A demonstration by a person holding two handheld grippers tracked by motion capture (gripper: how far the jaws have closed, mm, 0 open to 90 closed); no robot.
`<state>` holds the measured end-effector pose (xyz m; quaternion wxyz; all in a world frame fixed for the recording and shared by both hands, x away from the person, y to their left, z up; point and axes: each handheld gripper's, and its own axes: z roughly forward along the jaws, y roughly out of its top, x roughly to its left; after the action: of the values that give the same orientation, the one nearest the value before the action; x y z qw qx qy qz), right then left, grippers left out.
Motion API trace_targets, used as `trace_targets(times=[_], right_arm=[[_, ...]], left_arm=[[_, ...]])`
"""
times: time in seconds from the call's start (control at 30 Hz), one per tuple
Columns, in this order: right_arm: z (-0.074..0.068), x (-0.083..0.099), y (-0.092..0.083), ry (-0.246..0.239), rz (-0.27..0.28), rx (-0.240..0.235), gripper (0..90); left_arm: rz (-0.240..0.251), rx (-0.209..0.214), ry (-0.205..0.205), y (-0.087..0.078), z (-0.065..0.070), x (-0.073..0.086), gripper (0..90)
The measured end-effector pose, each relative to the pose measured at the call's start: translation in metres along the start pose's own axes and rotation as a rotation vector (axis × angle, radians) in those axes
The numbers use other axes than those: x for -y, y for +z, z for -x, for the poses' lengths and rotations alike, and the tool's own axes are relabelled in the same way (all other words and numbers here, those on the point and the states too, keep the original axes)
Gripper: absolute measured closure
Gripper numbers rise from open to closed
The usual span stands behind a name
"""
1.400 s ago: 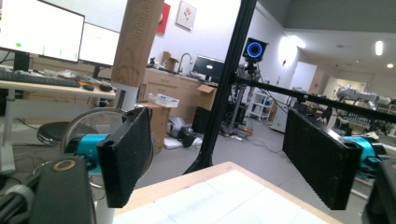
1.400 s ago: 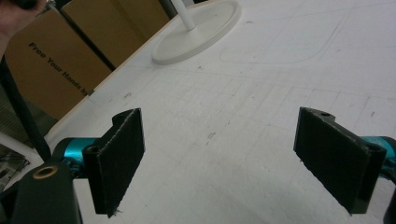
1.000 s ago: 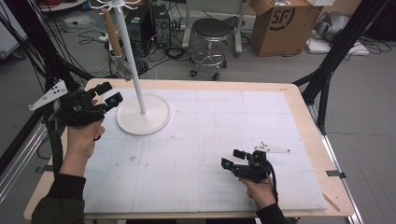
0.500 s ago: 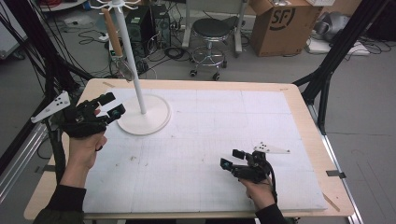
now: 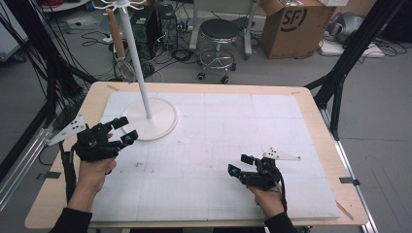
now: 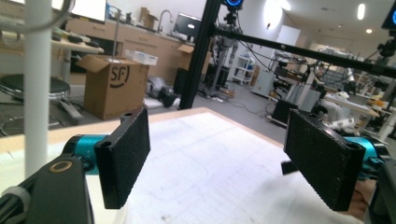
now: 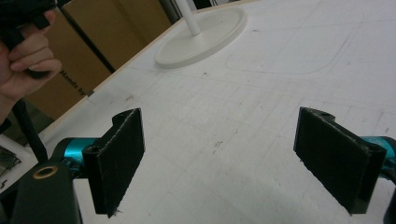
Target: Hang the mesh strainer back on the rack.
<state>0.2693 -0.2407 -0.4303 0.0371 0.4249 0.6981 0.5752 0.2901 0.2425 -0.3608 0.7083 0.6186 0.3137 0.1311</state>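
Both grippers wide apart and holding nothing, white stand sitting at the far left of the table.

The left gripper (image 5: 125, 130) has its flat black jaws spread, rough grippy pads with teal blocks behind them, and it hovers just beside the round base of the stand (image 5: 151, 120), which is a smooth white disc with a thin straight white pole going up out of it. The right gripper (image 5: 241, 164) is well apart from that, low over the near right part of the mat (image 5: 233, 121), jaws also spread with nothing between them. The mat is white with a faint grid and a few small dark specks, lying on a pale wooden table (image 5: 318, 126). Past the table there's a black round stool (image 5: 221, 30) on casters, a cardboard box (image 5: 286, 24) and loose cables on the grey floor.
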Motion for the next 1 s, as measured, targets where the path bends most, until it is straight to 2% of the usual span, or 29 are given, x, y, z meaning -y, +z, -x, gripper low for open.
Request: trace_targets(times=[0.13,0.47,0.73,0.8,0.83,1.0], right_arm=[[-0.001,0.000,0.000,-0.006,0.004,0.001,15.4],[-0.003,-0.001,-0.002,-0.016,0.025,0.001,15.4],[-0.003,-0.002,-0.004,-0.019,0.035,-0.001,15.3],[-0.003,-0.002,-0.005,-0.019,0.034,0.001,15.3],[-0.003,-0.002,-0.005,-0.018,0.034,-0.001,15.4],[-0.003,-0.003,-0.006,-0.022,0.037,-0.004,15.4]], left_arm=[[-0.009,-0.001,-0.008,-0.001,0.001,0.011,23.4],[-0.080,0.004,-0.026,0.005,0.008,0.044,23.4],[-0.124,0.024,-0.035,0.006,0.017,0.060,23.4],[-0.126,0.036,-0.061,0.005,0.017,0.065,23.1],[-0.126,0.033,-0.075,0.003,0.016,0.066,23.1],[-0.136,0.016,-0.080,-0.003,0.017,0.073,23.2]])
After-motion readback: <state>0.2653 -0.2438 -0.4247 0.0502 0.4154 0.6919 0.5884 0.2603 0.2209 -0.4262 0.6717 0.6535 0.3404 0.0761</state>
